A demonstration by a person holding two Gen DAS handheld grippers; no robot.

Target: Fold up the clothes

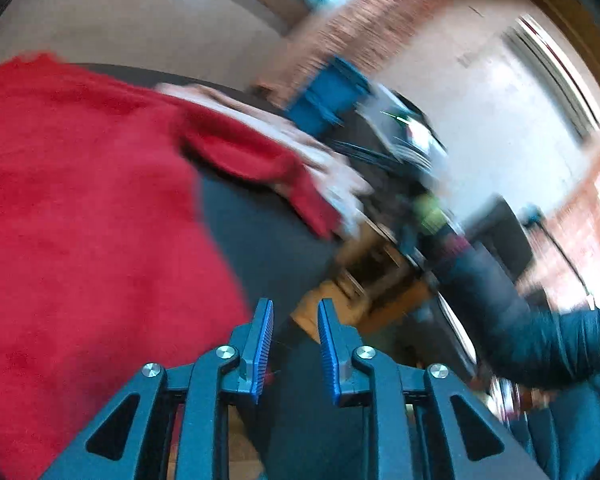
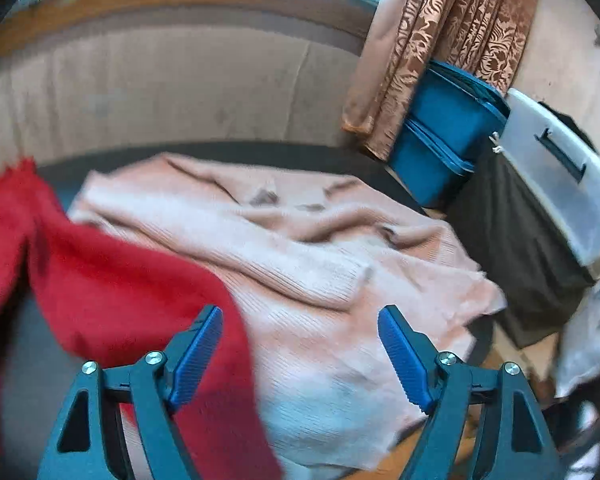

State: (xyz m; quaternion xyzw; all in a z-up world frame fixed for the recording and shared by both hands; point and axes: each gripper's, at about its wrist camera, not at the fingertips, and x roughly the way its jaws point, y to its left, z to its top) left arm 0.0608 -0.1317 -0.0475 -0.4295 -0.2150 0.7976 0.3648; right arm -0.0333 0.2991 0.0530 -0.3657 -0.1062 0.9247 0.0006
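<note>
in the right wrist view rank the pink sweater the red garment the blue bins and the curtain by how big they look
1. pink sweater
2. red garment, though it lies nearer the camera
3. curtain and blue bins: too alike to rank

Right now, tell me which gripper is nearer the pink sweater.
Right. The right gripper hangs open just above the pink sweater; the left gripper sits farther back, beside the red garment.

Right gripper (image 2: 300,320): jaws spread wide, nothing between the blue pads.
Red garment (image 2: 112,276): at the left, draped over the pink sweater's near-left edge; its lower edge runs past the left finger.
Pink sweater (image 2: 320,248): rumpled, on the dark table (image 2: 228,151).
Blue bins (image 2: 444,136): stacked beyond the table's right corner, under the curtain (image 2: 440,40).
Clear box (image 2: 560,168): right of the bins.
</note>
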